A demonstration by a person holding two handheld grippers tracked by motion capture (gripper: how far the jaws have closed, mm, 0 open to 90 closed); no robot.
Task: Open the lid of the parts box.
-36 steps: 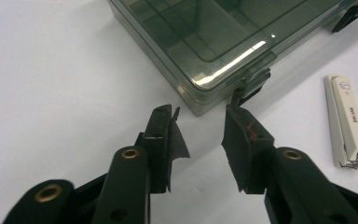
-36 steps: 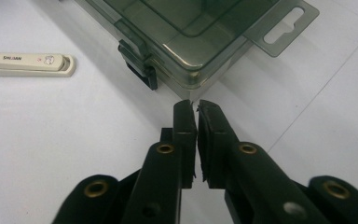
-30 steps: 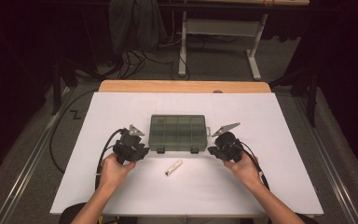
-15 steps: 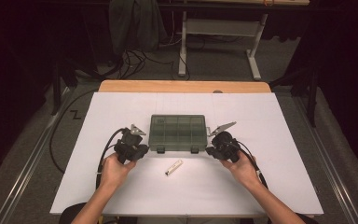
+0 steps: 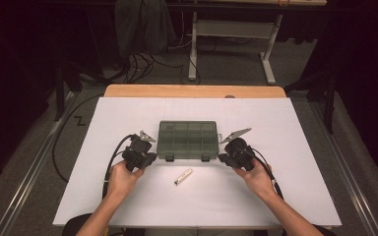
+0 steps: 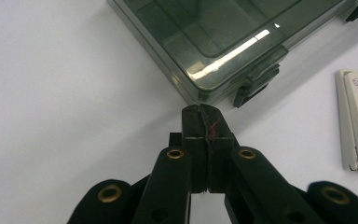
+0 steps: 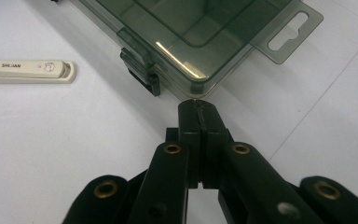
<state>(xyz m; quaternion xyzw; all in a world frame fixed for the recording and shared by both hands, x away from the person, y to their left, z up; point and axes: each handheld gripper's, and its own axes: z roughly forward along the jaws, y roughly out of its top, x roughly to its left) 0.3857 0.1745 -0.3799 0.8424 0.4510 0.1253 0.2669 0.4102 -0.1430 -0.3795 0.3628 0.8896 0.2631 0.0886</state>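
bench (image 5: 295, 196): white top, carried everything
box (image 5: 187, 139): smoky clear organiser, lid closed, mid-bench between both grippers
left gripper (image 6: 204, 122): fingers had just been closing, pressed together on nothing, tips at box's near-left corner
right gripper (image 7: 198, 116): fingers together, empty, at near-right corner
clipper (image 5: 183, 176): cream, just in front of box

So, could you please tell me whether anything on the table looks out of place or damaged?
Nothing stands out. The compartment box sits square and latched shut, and the small white clipper lies loose in front of it, apart from both.
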